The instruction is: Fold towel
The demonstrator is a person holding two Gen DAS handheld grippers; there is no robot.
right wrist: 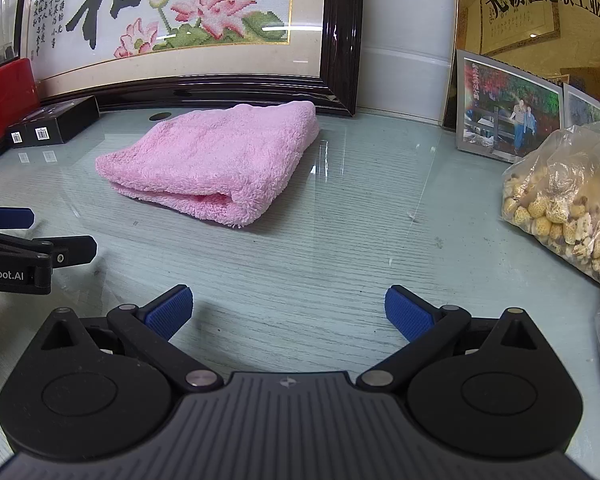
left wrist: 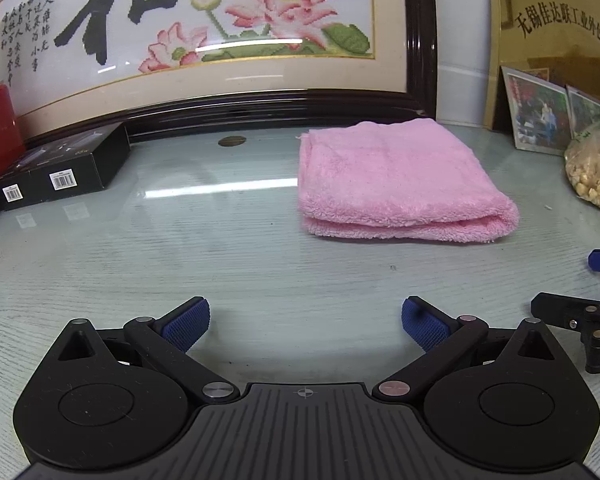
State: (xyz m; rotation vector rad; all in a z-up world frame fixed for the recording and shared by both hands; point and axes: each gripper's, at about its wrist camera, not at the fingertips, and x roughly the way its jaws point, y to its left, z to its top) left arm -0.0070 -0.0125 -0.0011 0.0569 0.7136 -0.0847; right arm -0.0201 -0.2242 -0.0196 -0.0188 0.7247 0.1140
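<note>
Both grippers sit nearest, low over the glass-topped table (left wrist: 140, 248), side by side. Left gripper (left wrist: 305, 322): jaws wide apart, empty. Right gripper (right wrist: 288, 312): jaws likewise apart, empty. Towel (left wrist: 396, 176), pink, lies farther back, right of centre in the left view and left of centre in the right view, apart from both grippers. It appears already doubled, its rounded fold facing near and stacked edges visible. Judgement: the fold looks complete or nearly so. If another fold is intended, each gripper should pinch one near corner through all layers, lift together and lay evenly, clear of the bag (right wrist: 568, 200) at right.
</note>
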